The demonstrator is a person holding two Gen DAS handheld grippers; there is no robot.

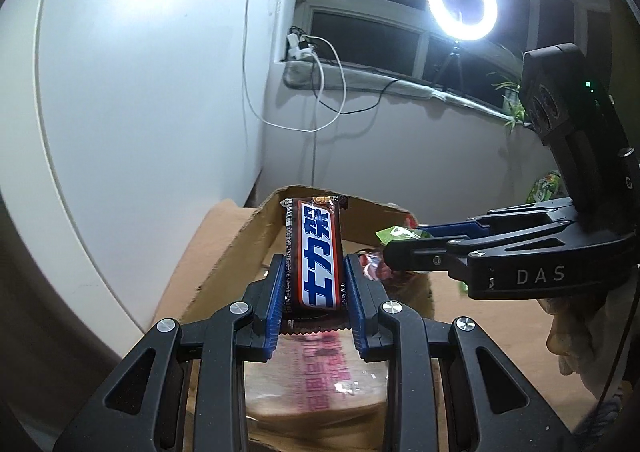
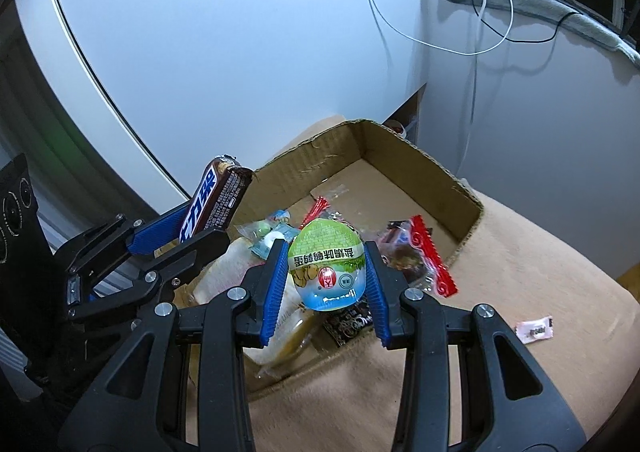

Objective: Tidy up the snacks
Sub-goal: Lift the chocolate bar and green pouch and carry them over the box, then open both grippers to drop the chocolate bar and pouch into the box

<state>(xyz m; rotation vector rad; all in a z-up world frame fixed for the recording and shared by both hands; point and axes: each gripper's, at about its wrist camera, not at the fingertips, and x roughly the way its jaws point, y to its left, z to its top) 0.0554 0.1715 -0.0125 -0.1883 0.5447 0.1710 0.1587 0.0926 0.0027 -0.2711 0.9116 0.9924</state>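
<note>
Your left gripper [image 1: 314,284] clamps brown chocolate bar with blue-white label [image 1: 318,252], bar over near-left wall of open cardboard box [image 2: 424,160]. Your right gripper [image 2: 326,272] clamps green-blue egg-shaped snack pack [image 2: 326,264], above snacks piled at box's near end. Far half of box floor bare. Small pink candy [image 2: 534,328] lies on tan cloth [image 2: 520,252], outside right wall.
</note>
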